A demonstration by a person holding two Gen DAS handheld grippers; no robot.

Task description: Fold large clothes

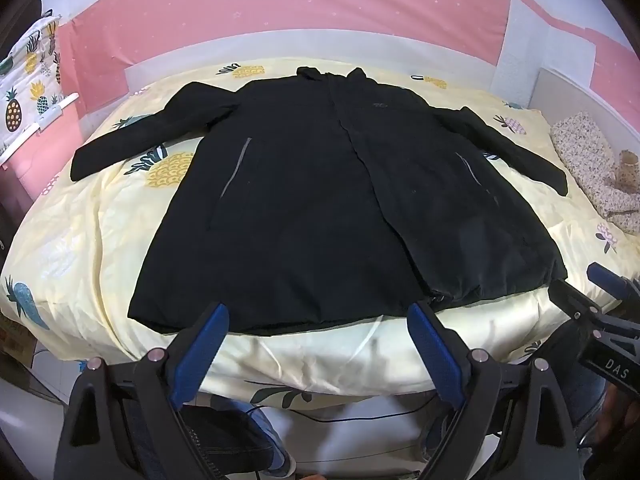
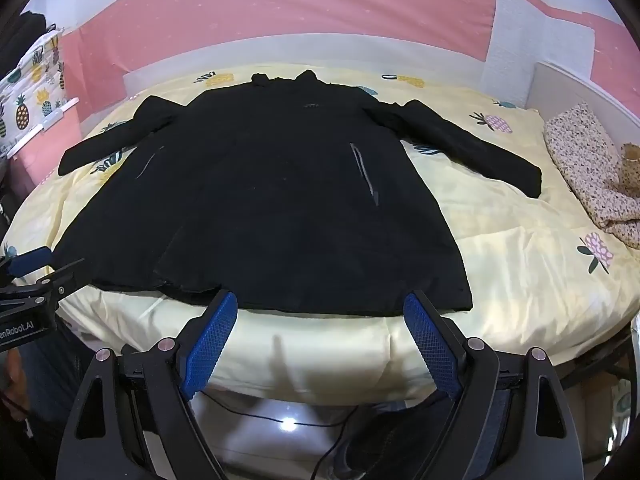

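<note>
Two tools, left (image 1: 318,312) and right (image 2: 320,300), both spread, before one black coat (image 1: 320,200) on one bed (image 1: 80,240).

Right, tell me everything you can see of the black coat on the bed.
The black coat is long, of matte fabric, and lies flat, front up, on the pineapple-print bedspread. Collar at the far end, hem toward the near edge, both sleeves spread outward and down. Front closed; two slanted grey-trimmed pockets; a small chest logo. Only the bedspread touches it; neither gripper does.
</note>
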